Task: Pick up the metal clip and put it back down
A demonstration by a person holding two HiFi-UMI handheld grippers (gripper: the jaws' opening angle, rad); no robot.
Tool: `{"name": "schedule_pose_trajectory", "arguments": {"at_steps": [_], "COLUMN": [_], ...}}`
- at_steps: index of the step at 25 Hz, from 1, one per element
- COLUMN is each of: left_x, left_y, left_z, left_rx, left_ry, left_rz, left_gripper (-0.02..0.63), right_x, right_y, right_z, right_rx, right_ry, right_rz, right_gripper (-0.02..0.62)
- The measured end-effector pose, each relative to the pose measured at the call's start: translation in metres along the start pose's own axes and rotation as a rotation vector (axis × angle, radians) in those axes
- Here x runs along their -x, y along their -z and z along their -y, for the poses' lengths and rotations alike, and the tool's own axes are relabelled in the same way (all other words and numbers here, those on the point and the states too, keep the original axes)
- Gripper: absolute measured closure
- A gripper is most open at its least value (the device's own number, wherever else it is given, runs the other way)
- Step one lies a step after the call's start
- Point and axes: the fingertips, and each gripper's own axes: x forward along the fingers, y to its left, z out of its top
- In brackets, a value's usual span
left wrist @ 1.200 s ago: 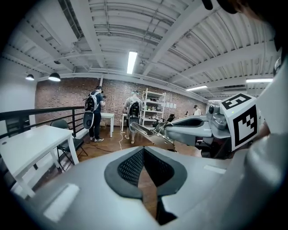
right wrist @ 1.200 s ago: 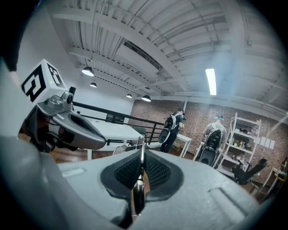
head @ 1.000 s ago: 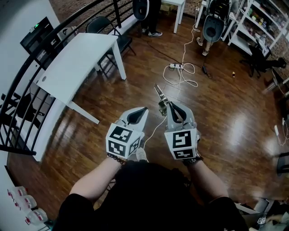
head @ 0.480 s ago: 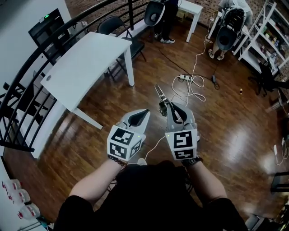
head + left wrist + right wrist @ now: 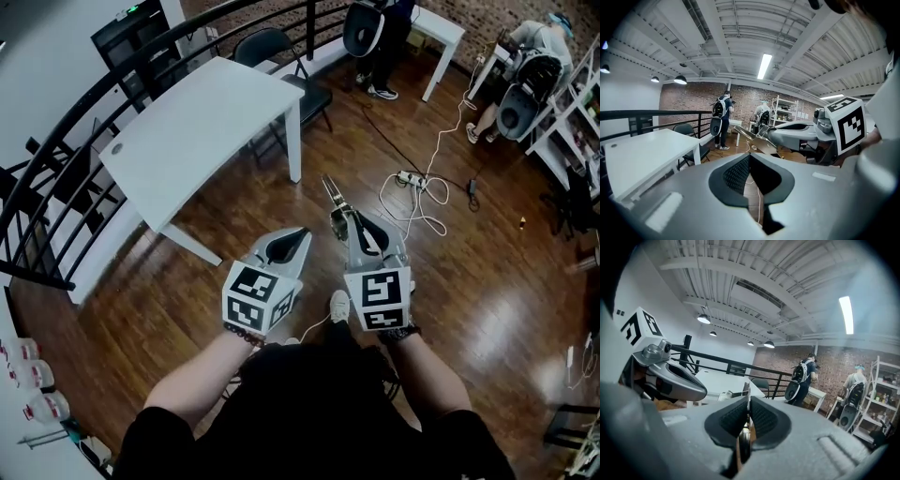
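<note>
Slim, shiny metal clip

Table & pwr strip further right.

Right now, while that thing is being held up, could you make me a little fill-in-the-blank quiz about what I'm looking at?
1. The right claw is shut on the ____.
2. The left claw is shut and holds ____.
3. The large white table by the railing stands on the ____ claw's side.

Missing words: metal clip; nothing; left.
</note>
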Motion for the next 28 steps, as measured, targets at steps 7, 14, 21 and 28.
{"name": "schedule_pose_trajectory", "arguments": {"at_steps": [7,14,21,28], "left_x": [-0.058,-0.122,-0.158,-0.172], "left_y": [-0.029,-0.056,-0.068,-0.081], "left_z": [-0.026,-0.038,-0.051,-0.070], "left_rx": [0.021,0.042,0.046,0.039], "left_ry": [-0.119,-0.212,-0.284,-0.325], "left_rz": [-0.010,-0.005,-0.009,-0.003], "left_gripper": [0.591,0.591,0.591,0.591], "right_x": [-0.059,-0.107,-0.141,-0.164], "right_y": [-0.006,-0.006,-0.005,-0.013], "right_z": [0.047,0.102,0.127,0.136], "right_rx": [0.005,0.025,0.019,0.019], "right_ry": [-0.120,-0.215,-0.285,-0.315], "right_rz": [0.035,0.065,0.092,0.120], "right_gripper": [0.600,0.600,0.600,0.600]}}
